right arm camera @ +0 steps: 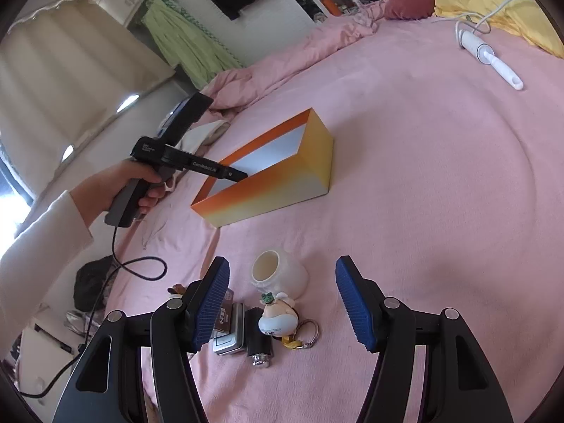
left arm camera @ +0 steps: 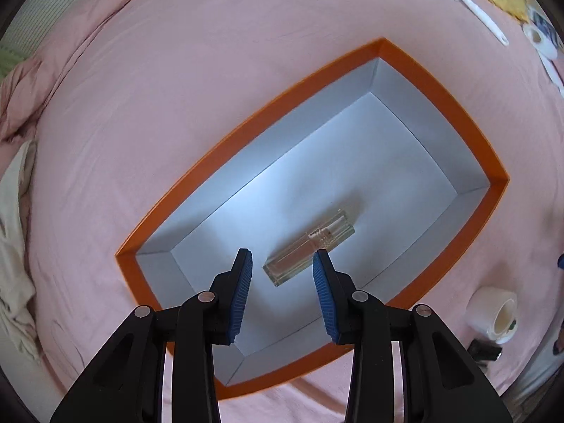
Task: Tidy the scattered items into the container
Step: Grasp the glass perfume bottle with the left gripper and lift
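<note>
An orange-rimmed box (left arm camera: 246, 130) with a pale grey inside lies on the pink bed. A clear glass bottle (left arm camera: 310, 252) lies flat on its floor. My left gripper (left arm camera: 282, 259) is open and empty just above the bottle, over the box. In the right wrist view the box (right arm camera: 282, 190) sits in the middle, with the left gripper (right arm camera: 238, 175) reaching over its near-left end. My right gripper (right arm camera: 280, 268) is open and empty above a white tape roll (right arm camera: 278, 273), a small figurine keychain (right arm camera: 278, 319), a black lighter (right arm camera: 259, 342) and a metal case (right arm camera: 229, 335).
A white lint roller (right arm camera: 493, 58) and a yellow pillow (right arm camera: 500, 3) lie at the far right of the bed. A crumpled pink duvet (right arm camera: 292, 60) lies behind the box. A black cable (right arm camera: 141, 268) hangs off the bed's left edge. The tape roll (left arm camera: 493, 313) also shows right of the box.
</note>
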Motion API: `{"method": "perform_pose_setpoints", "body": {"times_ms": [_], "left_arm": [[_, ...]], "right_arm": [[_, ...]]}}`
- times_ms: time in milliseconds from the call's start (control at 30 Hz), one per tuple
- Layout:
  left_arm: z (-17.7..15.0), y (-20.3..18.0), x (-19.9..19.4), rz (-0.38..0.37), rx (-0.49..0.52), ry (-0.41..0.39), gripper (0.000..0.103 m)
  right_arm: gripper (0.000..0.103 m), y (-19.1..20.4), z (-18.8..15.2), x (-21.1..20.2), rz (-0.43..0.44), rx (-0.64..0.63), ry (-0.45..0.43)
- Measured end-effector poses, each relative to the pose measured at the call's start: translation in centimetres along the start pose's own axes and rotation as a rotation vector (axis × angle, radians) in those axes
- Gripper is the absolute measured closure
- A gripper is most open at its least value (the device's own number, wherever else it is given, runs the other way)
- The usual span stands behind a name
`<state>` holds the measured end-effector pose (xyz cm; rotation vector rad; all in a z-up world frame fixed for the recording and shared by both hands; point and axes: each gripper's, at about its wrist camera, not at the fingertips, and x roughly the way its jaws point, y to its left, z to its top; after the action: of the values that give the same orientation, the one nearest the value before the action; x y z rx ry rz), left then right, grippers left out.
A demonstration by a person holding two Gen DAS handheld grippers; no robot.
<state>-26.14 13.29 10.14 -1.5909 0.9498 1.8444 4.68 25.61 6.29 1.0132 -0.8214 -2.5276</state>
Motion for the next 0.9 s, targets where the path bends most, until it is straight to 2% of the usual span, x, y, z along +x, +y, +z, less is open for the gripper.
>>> {"method": "perform_pose_setpoints", "body": {"times_ms": [167,233,333,433,467,500,567,633,767,800,867,900], "left_arm": [[1.1,0.3,0.7,-0.111,0.062,0.014,0.065],[1.4,0.6,1.3,-0.183,0.085,0.047,0.065],[1.9,1.5,2.1,-0.292,0.086,0.08,0.061],[2.3,2.7,2.2,-0.343,0.069,0.07,0.06],[2.4,3.0,2.0,-0.348,0.059,0.069,0.06],[2.6,3.2,1.9,-0.322,0.054,0.057,0.06],[3.0,3.7,1.9,-0.238,0.046,0.051,0.058],[3.2,4.0,1.9,-0.225,0.036,0.047,0.057],[3.1,3.0,1.6,-0.137,0.043,0.012,0.047],[2.8,3.3,1.6,-0.142,0.006,-0.001,0.049],[2.0,4.4,1.4,-0.169,-0.105,-0.038,0.062],[1.7,4.5,1.2,-0.128,-0.126,-0.063,0.084]], "right_arm": [[0.04,-0.5,0.1,-0.1,0.003,0.03,-0.005],[0.04,-0.7,0.1,-0.2,0.003,0.041,-0.007],[0.04,-1.0,0.1,-0.2,0.004,0.054,-0.005],[0.04,-1.2,0.1,-0.1,0.006,0.067,-0.003],[0.04,-1.3,0.1,-0.1,0.008,0.072,-0.002],[0.04,-1.3,0.1,-0.1,0.013,0.077,0.0],[0.04,-1.4,0.1,0.1,0.019,0.087,0.006],[0.04,-1.4,0.0,0.2,0.022,0.088,0.012],[0.04,-1.4,-0.1,0.6,0.016,0.086,0.024],[0.04,-1.4,-0.2,0.6,0.018,0.089,0.026],[0.04,-1.3,-0.2,0.7,0.018,0.089,0.027],[0.04,-1.2,-0.2,0.7,0.018,0.087,0.027]]}}
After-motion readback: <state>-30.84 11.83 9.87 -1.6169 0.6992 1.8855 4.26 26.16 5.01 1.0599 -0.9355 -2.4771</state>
